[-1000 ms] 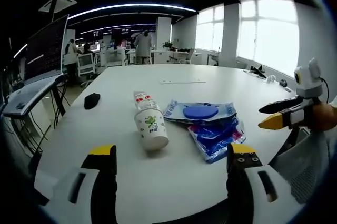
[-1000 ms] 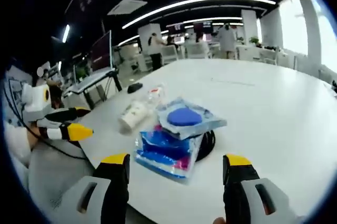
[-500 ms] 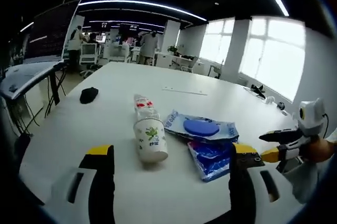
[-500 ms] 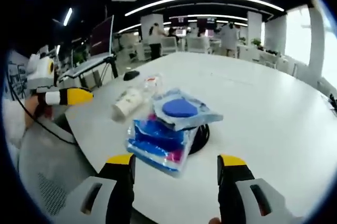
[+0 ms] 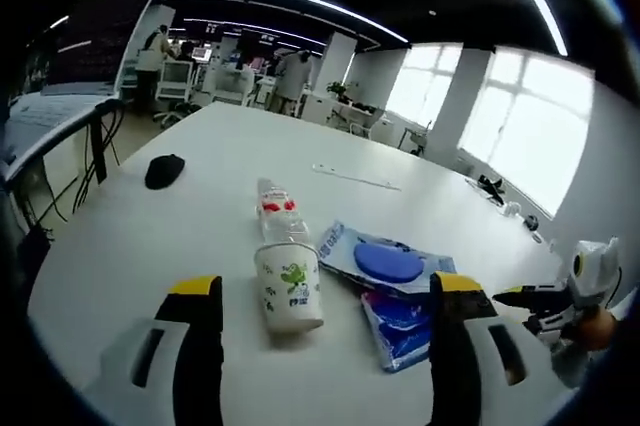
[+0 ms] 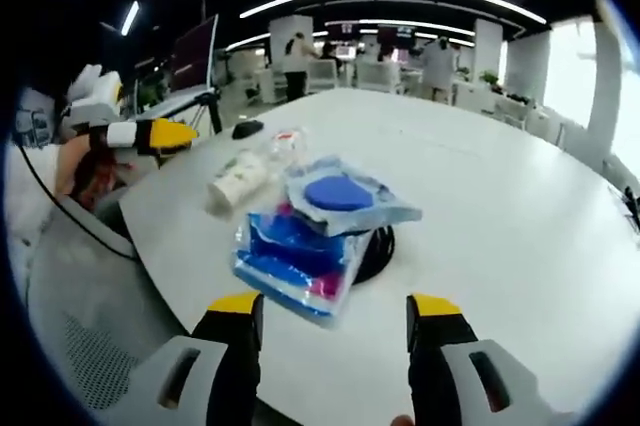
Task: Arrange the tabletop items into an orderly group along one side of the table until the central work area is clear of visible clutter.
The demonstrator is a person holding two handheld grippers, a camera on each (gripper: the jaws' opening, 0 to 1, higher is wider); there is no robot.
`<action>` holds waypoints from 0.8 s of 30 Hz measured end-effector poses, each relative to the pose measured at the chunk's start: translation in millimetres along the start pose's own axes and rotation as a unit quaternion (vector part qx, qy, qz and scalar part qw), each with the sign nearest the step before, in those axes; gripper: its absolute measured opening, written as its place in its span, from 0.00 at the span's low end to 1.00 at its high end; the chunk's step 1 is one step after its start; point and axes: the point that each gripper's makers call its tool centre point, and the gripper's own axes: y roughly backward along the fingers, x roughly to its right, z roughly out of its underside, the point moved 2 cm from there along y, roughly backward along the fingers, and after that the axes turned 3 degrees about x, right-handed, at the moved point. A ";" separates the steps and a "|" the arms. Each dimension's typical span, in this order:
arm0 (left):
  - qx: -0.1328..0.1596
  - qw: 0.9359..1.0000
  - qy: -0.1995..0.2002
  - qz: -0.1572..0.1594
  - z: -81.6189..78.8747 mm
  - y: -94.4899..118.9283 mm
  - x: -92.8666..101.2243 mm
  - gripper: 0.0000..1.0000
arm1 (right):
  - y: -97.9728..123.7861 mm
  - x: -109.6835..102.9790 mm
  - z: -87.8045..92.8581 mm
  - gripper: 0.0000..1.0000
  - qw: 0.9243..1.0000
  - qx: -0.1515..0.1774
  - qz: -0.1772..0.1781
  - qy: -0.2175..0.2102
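Paper cup [image 5: 289,288]: lies on its side on the white table [image 5: 180,236], open mouth towards your left gripper, green print on its wall. Take it as your landmark.
Water bottle [image 5: 278,212]: lies just behind the cup, red label showing, its near end touching or tucked into the cup's base; you cannot tell which.
Blue packets [image 5: 386,264]: just right of the cup in the left gripper view; one clear packet with a round blue disc [image 6: 337,192] lies on top of a second blue-and-pink packet [image 6: 292,266].
Black ring [image 6: 377,246]: peeks out from under the packets, on the side away from the cup.
Black mouse [image 5: 163,170]: well beyond the cup, to its left, apart from everything else.
Left gripper [image 5: 318,293]: your jaws stand spread, holding nothing, short of the cup.
Right gripper [image 6: 333,306]: jaws spread and empty, near the packets' closest edge, on the far side of them from the cup.
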 end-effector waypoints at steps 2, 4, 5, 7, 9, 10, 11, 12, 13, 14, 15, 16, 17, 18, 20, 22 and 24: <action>0.000 1.000 0.000 -0.001 -3.8 -4.1 -1.5 0.86 | 0.0 0.3 0.3 0.58 1.000 -0.001 0.001 0.005; -0.003 1.000 0.002 -0.002 -6.4 -8.1 -3.4 0.85 | 0.2 0.6 -0.5 0.57 1.000 0.002 0.001 0.004; -0.003 1.000 0.003 -0.002 -7.8 -9.9 -4.2 0.85 | 0.2 1.0 -0.5 0.58 1.000 0.002 0.002 0.003; -0.006 1.000 0.002 -0.003 -11.1 -15.4 -6.9 0.84 | 0.4 2.2 0.2 0.57 1.000 0.001 0.004 0.000; -0.007 1.000 -0.002 -0.006 -15.5 -20.0 -8.7 0.84 | 0.7 3.8 0.4 0.57 1.000 0.001 0.007 -0.002; -0.007 1.000 -0.002 -0.007 -17.4 -21.7 -9.2 0.83 | 0.7 4.3 0.5 0.57 1.000 0.000 0.008 -0.003; -0.008 1.000 -0.004 -0.009 -20.2 -24.4 -10.1 0.83 | 0.6 5.0 0.7 0.56 1.000 0.000 0.010 -0.001; -0.008 1.000 -0.004 -0.010 -21.7 -26.2 -10.7 0.82 | 0.6 5.3 0.9 0.56 1.000 -0.001 0.010 -0.001; -0.009 1.000 -0.006 -0.011 -23.9 -29.1 -11.6 0.82 | 0.3 5.4 1.1 0.55 1.000 -0.001 0.010 0.001; -0.010 1.000 -0.007 -0.012 -25.0 -31.0 -12.3 0.81 | 0.0 5.2 0.9 0.55 1.000 -0.001 0.009 0.003; -0.011 1.000 -0.009 -0.012 -26.0 -32.8 -12.8 0.80 | -0.1 5.4 1.4 0.54 1.000 -0.002 0.010 0.005; -0.012 1.000 -0.010 -0.012 -27.7 -34.6 -12.2 0.80 | -0.2 5.6 1.6 0.54 1.000 -0.003 0.011 0.009; -0.011 1.000 -0.011 -0.011 -29.0 -36.0 -12.0 0.80 | -0.4 5.3 1.9 0.54 1.000 -0.003 0.011 0.012; -0.011 1.000 -0.011 -0.011 -29.8 -37.6 -12.8 0.80 | -0.4 5.2 1.9 0.54 1.000 -0.003 0.010 0.012; -0.012 1.000 -0.012 -0.011 -31.0 -42.1 -14.7 0.79 | -0.2 4.7 1.8 0.54 1.000 -0.003 0.010 0.013; -0.017 1.000 -0.013 -0.012 -31.2 -46.7 -16.8 0.78 | -0.3 4.7 1.9 0.53 1.000 -0.003 0.010 0.014; -0.030 0.999 -0.018 -0.017 -30.2 -50.7 -19.9 0.76 | -0.4 4.7 2.6 0.52 1.000 -0.005 0.010 0.015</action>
